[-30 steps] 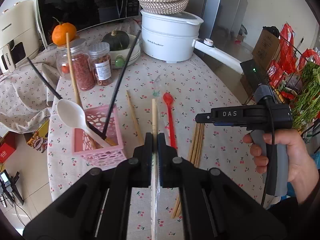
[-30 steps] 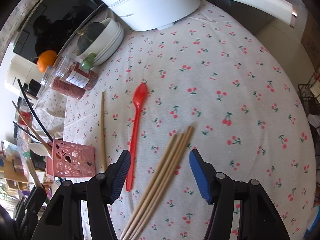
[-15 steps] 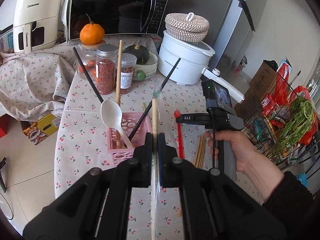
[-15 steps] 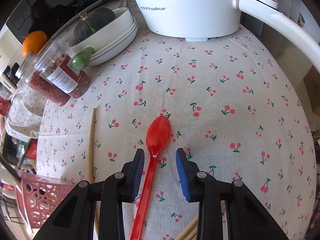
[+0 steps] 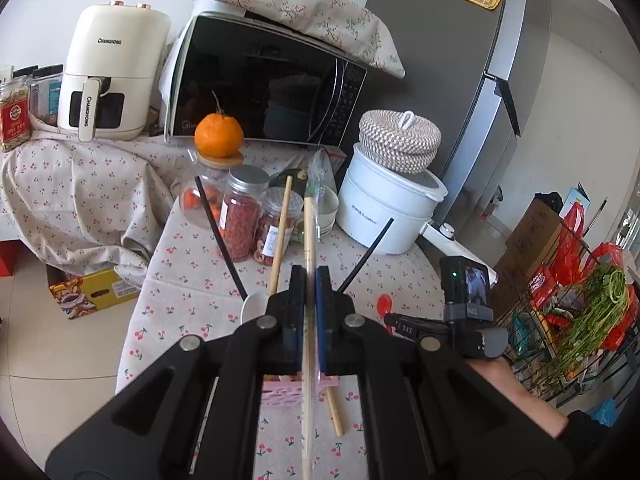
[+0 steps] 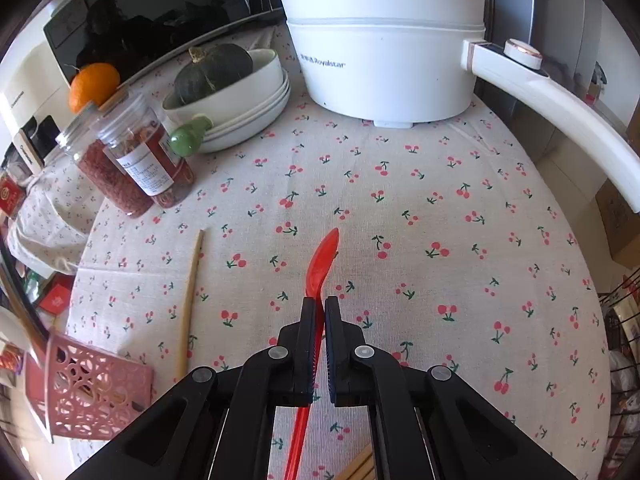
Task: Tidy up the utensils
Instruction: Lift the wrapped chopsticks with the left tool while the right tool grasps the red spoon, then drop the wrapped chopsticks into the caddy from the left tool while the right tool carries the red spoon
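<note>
Left tool (image 5: 308, 280) is clamped tight on a long pale wooden chopstick in a clear sleeve (image 5: 309, 240), held up over the pink plastic lattice basket (image 5: 298, 384). Right tool (image 6: 319, 306) has pinched the red plastic spoon (image 6: 322, 264) by its handle, on the cherry-print desk (image 6: 440, 208).

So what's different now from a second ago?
The right gripper slid from over the bundle of chopsticks to the red spoon and shut on its handle. The left gripper tilted up, so its view rose from the tabletop towards the microwave. It stayed clamped on its wrapped chopstick. The pink basket and the lone chopstick stayed put.
</note>
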A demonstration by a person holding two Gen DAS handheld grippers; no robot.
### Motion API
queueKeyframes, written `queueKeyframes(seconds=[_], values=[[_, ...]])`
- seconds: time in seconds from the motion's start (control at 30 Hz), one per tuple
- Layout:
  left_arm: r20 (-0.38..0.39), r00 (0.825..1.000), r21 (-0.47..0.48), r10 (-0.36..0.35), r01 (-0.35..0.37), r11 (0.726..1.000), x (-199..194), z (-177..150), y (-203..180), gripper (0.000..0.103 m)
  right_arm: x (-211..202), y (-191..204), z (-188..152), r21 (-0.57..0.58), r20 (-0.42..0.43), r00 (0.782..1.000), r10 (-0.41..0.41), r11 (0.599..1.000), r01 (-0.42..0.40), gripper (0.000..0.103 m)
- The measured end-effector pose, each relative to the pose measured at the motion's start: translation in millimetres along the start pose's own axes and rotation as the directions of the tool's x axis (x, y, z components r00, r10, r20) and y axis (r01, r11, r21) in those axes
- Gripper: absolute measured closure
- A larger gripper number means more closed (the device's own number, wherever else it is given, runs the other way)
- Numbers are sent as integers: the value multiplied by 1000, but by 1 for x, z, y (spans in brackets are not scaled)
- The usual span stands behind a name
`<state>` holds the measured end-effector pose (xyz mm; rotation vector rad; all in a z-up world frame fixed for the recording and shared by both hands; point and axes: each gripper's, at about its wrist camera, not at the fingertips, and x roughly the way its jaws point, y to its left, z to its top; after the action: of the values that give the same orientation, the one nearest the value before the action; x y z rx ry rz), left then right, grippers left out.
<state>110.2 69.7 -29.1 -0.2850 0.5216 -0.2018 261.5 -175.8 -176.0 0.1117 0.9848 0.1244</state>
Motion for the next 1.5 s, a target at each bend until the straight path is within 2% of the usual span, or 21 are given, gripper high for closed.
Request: queueKeyframes(seconds=[0.13,0.23,0.3,0.57,0.77,0.93,1.1,1.2,1.27,1.37,1.5], values=[[114,993,3,4,-4,1000,-4,7,0,97,-32,-3,-3,34,50,997,55,998,-56,99],[223,974,41,26,-36,998,-7,10,-2,97,-57,2,1,33,104,991,87,995,-91,99],[263,964,62,44,-62,996,-3,11,-2,97,-75,7,0,29,141,984,110,993,-116,99],[321,942,67,98,-125,990,17,13,0,97,-123,27,-7,-29,267,952,153,988,-151,99],[329,937,110,116,-160,981,33,7,-7,97,-144,43,-12,-51,347,919,185,983,-179,99],[274,953,112,128,-164,980,43,1,1,97,-156,62,-16,-82,411,892,191,982,-172,99],[162,982,97,101,-118,988,43,-4,7,97,-169,78,-21,-110,476,855,204,979,-172,99],[102,991,84,85,-94,992,34,-7,8,95,-179,88,-24,-130,521,828,207,978,-162,99],[53,995,75,87,-91,993,29,-8,9,84,-184,95,-25,-136,547,812,205,978,-156,99],[-36,994,64,106,-104,993,21,-10,14,70,-186,104,-27,-143,574,794,199,980,-142,99],[-163,967,67,195,-186,980,15,-18,23,58,-181,118,-27,-147,596,781,187,981,-123,99]])
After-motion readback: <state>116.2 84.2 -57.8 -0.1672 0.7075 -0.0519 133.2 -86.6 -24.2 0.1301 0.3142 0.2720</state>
